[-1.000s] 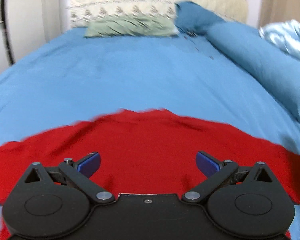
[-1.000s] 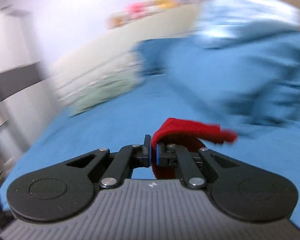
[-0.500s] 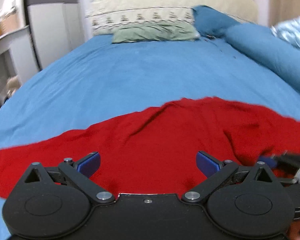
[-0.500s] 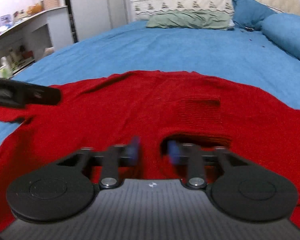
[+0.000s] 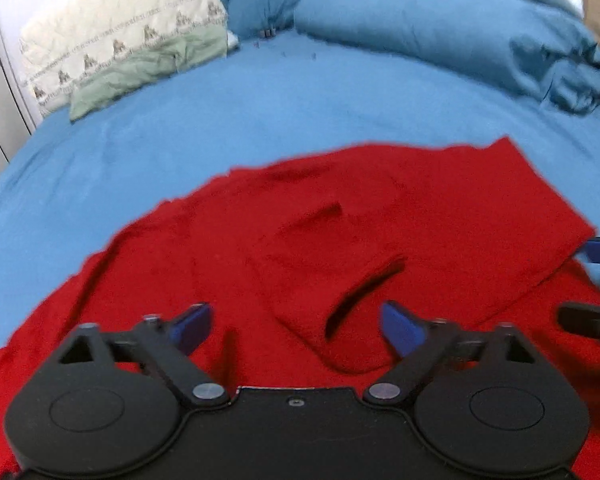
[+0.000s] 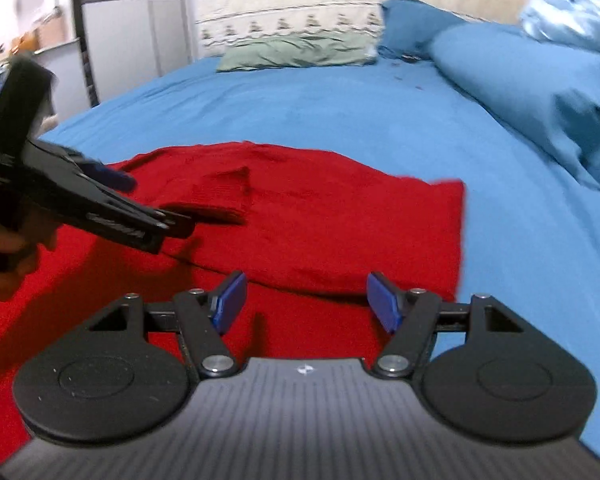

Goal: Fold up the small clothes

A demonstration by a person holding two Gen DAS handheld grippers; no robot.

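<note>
A red knitted sweater [image 5: 340,240] lies spread on the blue bed sheet [image 5: 220,120], its right part folded over the body and its neck opening [image 5: 364,292] showing as a dark slit. My left gripper [image 5: 296,324] hovers low over the neck area with its jaws closing, the pads pressing on nothing. In the right wrist view the sweater [image 6: 320,220] ends in a straight folded edge on the right. My right gripper [image 6: 307,304] stands over that fold with its jaws opening and nothing held. The left gripper [image 6: 148,200] reaches in from the left there.
A green pillow [image 6: 296,54] and a patterned cream pillow [image 6: 288,16] lie at the bed's head. A bunched blue duvet [image 5: 440,36] fills the right side. White cupboards [image 6: 128,36] stand left of the bed. A hand [image 6: 4,248] holds the left gripper.
The right gripper let go of the red fabric, opened and came down over the folded sweater. The left gripper dropped and rolled, and its jaws narrowed a little.
</note>
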